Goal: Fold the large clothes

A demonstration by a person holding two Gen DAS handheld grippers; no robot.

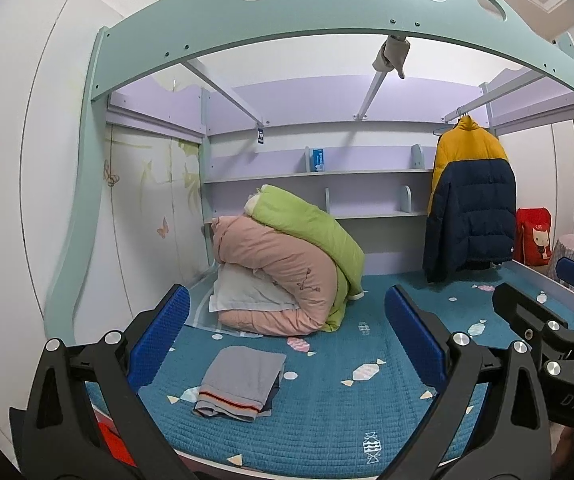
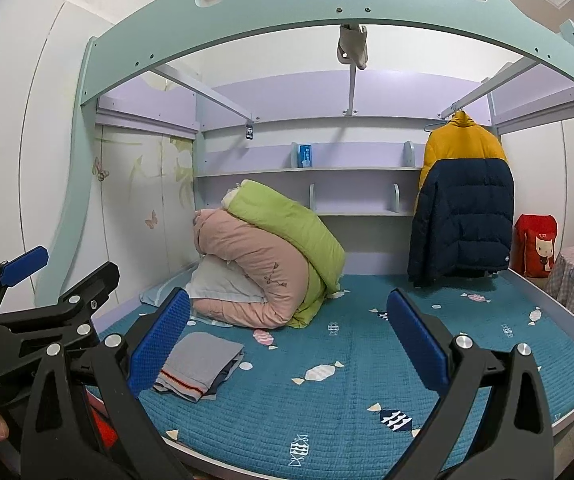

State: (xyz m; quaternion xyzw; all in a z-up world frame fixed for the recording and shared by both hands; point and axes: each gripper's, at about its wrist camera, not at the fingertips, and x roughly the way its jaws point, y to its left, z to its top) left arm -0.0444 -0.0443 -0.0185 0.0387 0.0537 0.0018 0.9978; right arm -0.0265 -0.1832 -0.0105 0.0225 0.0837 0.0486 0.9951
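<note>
Both your claws, left claw [image 1: 287, 340] and right claw [image 2: 287, 340], gape wide, gripping nothing; folded grey striped garment [image 1: 243, 380] lies just ahead on the teal quilted bed [image 1: 327, 400].

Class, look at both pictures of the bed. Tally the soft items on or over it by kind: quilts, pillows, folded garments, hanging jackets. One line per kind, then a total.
Quilts: 2, pink quilt and green quilt
Pillows: 1, pillow
Folded garments: 1 pile, grey clothes
Hanging jackets: 1, jacket
Total: 5
</note>
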